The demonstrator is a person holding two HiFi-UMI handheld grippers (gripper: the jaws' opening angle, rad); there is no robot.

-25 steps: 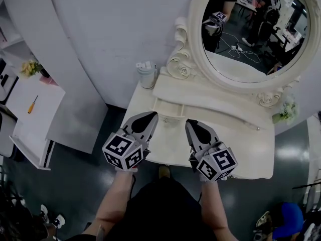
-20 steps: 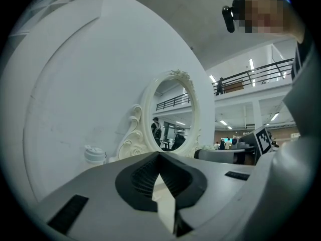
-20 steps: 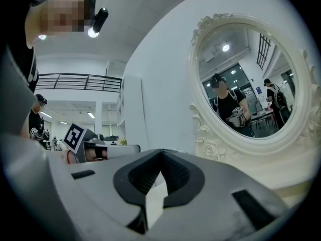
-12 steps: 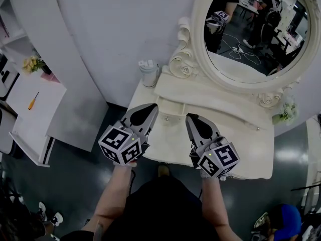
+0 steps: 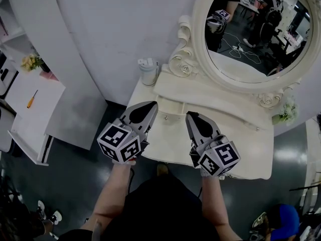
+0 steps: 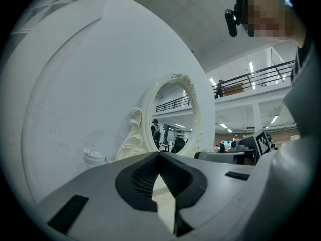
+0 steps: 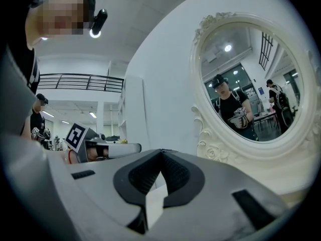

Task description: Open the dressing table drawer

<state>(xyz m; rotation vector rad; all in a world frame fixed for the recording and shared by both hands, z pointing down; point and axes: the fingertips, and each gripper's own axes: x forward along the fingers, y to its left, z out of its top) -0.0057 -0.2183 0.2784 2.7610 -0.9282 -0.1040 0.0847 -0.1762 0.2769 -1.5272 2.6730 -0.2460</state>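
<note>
Head view shows left tongs (image 5: 152, 104) and right tongs (image 5: 190, 115), both closed empty, facing the cream small-knobbed drawer (image 5: 170, 109).

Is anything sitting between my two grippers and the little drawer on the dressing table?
Nothing visible does. The left gripper and right gripper hover over the cream tabletop, just short of the small cream drawer. The white lidded cup stands aside at the table's back-left corner.
</note>
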